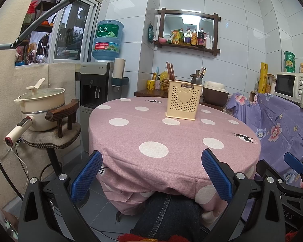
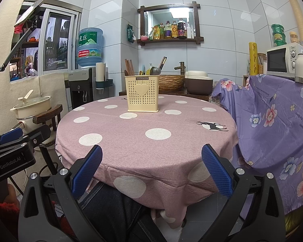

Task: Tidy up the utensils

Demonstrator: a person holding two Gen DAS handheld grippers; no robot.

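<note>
- Both tools sit low at the near edge of the round table, over the person's denim-clad knee, and neither one carries anything.
- The left gripper has its blue fingers spread wide with only pink polka-dot cloth between them; the right gripper is spread just as wide, also bare.
- The utensil holder stands upright toward the far side of the table, well apart from both tools, a cream perforated plastic caddy with a raised heart on its front.
- Poking out of its top: brown chopsticks on the left side, and on the right a round grey spoon bowl with dark handles leaning beside it.
- How will these handle? Chopsticks look thin, stiff and light, and likely to roll or twist in the pads, so a pinch across the bundle just above the rim looks safest.
- The spoon reads as smooth metal, probably slippery; its neck below the bowl is the better hold.
- The caddy itself looks light and may tip or slide on the cloth if a utensil drags on its wall, so one tool could steady its rim.
</note>
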